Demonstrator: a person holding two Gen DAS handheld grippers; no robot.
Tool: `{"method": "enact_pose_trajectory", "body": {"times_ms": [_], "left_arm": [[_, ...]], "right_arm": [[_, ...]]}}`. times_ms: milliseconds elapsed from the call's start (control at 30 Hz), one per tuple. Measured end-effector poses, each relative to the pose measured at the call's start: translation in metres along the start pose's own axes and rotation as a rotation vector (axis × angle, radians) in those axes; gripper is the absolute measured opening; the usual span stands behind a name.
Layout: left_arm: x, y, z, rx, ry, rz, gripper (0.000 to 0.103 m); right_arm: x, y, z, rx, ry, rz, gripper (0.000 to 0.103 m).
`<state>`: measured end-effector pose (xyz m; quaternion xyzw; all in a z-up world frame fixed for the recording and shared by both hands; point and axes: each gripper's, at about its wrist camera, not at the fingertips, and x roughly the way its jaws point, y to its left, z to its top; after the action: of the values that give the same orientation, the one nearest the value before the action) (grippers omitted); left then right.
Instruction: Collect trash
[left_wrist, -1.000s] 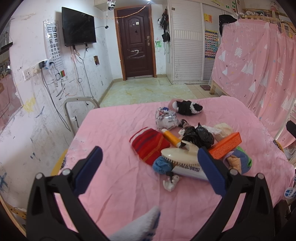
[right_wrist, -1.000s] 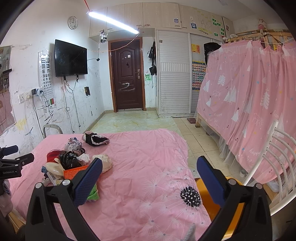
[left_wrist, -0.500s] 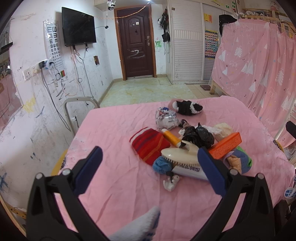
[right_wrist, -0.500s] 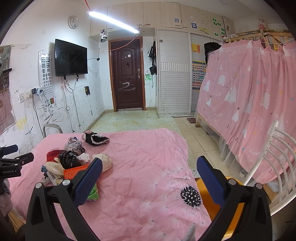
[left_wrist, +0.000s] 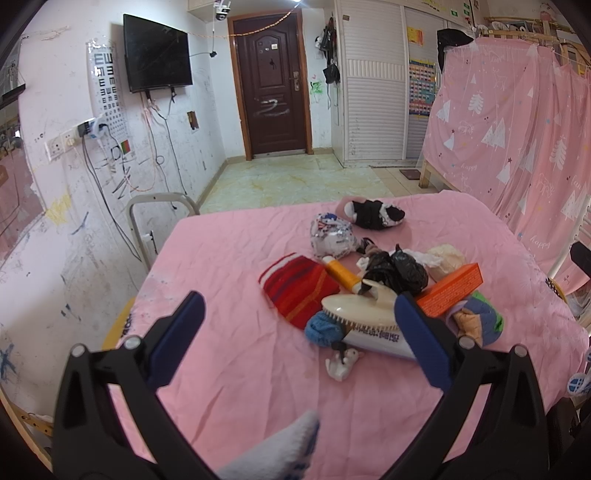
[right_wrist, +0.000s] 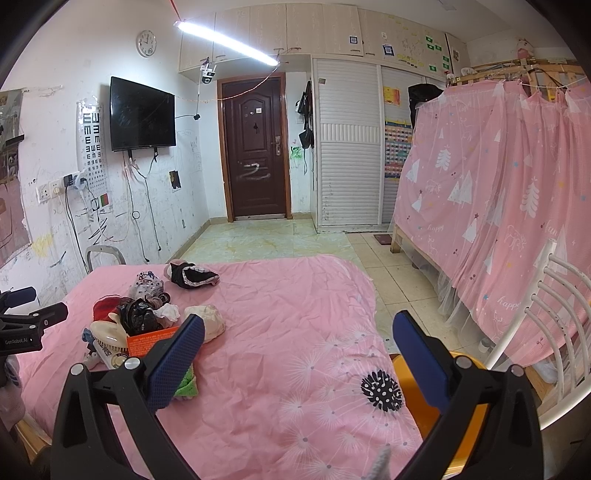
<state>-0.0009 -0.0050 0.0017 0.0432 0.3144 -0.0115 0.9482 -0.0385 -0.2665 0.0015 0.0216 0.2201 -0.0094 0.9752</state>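
White, scribbled walls (right_wrist: 55, 92) carry a black television (right_wrist: 142, 115), an eye chart (right_wrist: 92, 147), a round clock (right_wrist: 146, 43) and sockets with dangling cables (right_wrist: 74, 221). A dark brown door (right_wrist: 255, 147) stands at the far end beside white louvred wardrobe doors (right_wrist: 349, 155), with cupboards (right_wrist: 303, 29) above and a lit tube lamp (right_wrist: 225, 38). The floor (right_wrist: 258, 240) is pale tile. A pink sheet covers the bed (right_wrist: 295, 295); pink tree-print curtains (right_wrist: 498, 184) drape a wooden frame on the right.
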Motion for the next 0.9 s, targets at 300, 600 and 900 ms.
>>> {"method": "enact_pose_trajectory", "body": {"times_ms": [300,600,900], "left_arm": [[0.0,0.0,0.0,0.001,0.0,0.001,0.098],[0.009,0.008,-0.006,-0.013,0.042,-0.016,0.098],[0.026,0.018,-0.023,0.005,0.124,-0.046,0.098]], "right_arm": [[0.001,0.001,-0.001,-0.003,0.002,0.001,0.092],[0.006,0.02,0.001,-0.04,0.02,0.081,0.092],[0.023,0.062,-0.002,-0.119,0.103,0.249,0.092]]}}
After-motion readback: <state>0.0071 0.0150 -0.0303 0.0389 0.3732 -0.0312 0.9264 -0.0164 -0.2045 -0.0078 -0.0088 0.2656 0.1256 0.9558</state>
